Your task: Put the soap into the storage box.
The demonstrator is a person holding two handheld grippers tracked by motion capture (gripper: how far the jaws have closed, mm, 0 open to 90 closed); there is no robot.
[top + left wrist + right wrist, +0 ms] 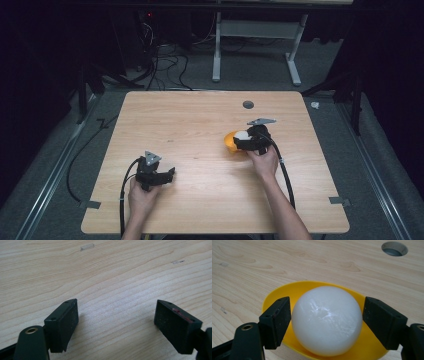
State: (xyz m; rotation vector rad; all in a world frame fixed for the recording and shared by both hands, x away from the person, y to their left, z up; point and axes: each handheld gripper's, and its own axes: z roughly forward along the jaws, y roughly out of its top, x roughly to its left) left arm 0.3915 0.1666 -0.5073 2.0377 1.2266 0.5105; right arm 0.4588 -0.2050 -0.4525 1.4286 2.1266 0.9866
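Pale wood grain runs across the table (200, 125), which stands on grey carpet in a dark room. Nearest the person, the left gripper (170, 175) rests low over bare wood at the table's near left, its jaws spread wide with nothing between them. Farther in and to the right, the right gripper (239, 141) reaches a yellow bowl (287, 291) that sits on the tabletop. A white ball (327, 320) lies inside that bowl. The right jaws stand apart on either side of the ball; the left jaw sits just beside it, perhaps touching, while a slim gap shows at the right jaw. Beyond the bowl, a round hole (248, 104) opens in the tabletop.
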